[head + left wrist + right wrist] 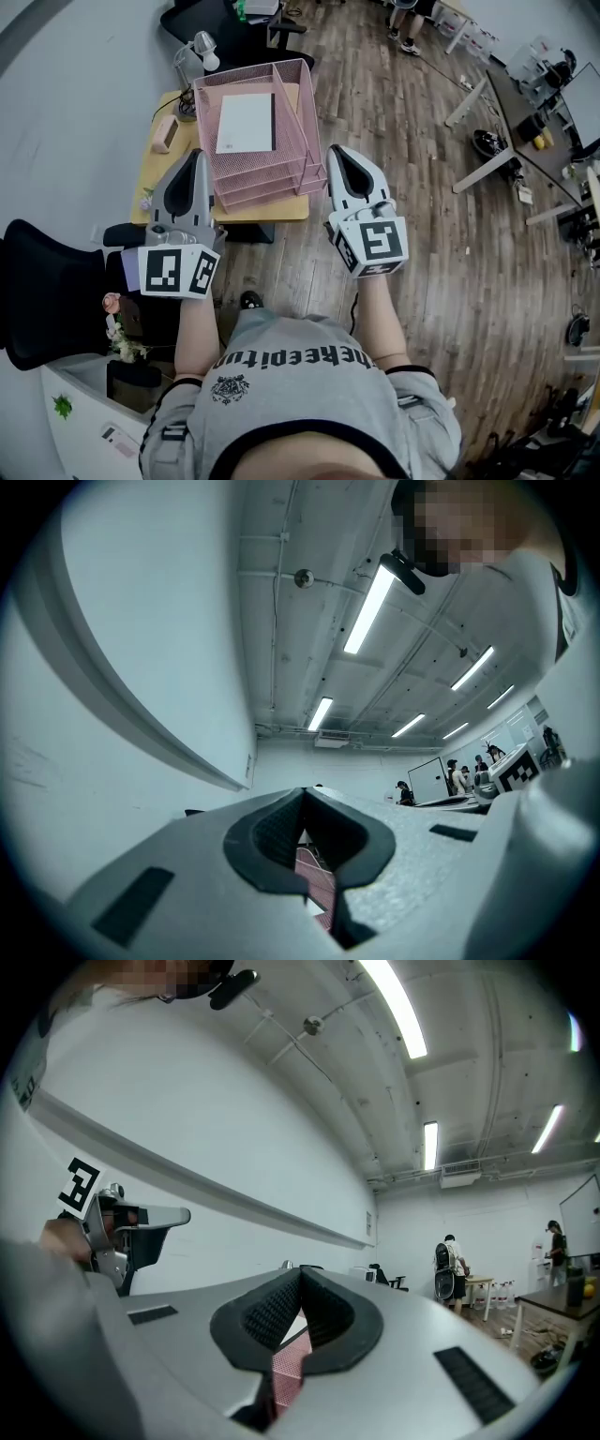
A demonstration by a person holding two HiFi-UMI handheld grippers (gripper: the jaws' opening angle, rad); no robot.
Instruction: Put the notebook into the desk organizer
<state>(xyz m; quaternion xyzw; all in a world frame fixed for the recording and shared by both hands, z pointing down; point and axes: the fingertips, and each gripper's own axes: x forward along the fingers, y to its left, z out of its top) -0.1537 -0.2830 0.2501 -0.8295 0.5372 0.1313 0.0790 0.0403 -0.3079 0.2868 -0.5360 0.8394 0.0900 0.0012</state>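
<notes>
now the notebook (246,123) lies flat inside the pink desk organizer (267,187).

Left gripper (200,155) and right gripper (336,152) grey; marker cubes (178,270) black-and-white; T-shirt (309,380) grey, black-trimmed.

Little yellow-topped desk (286,208) on the wood floor (394,141), just the pink mesh desk organizer (302,141) and a small beige box (166,134) sitting on it.

Wood plank floor (394,141), white wall (75,94), ceiling strip lights (367,611)
</notes>
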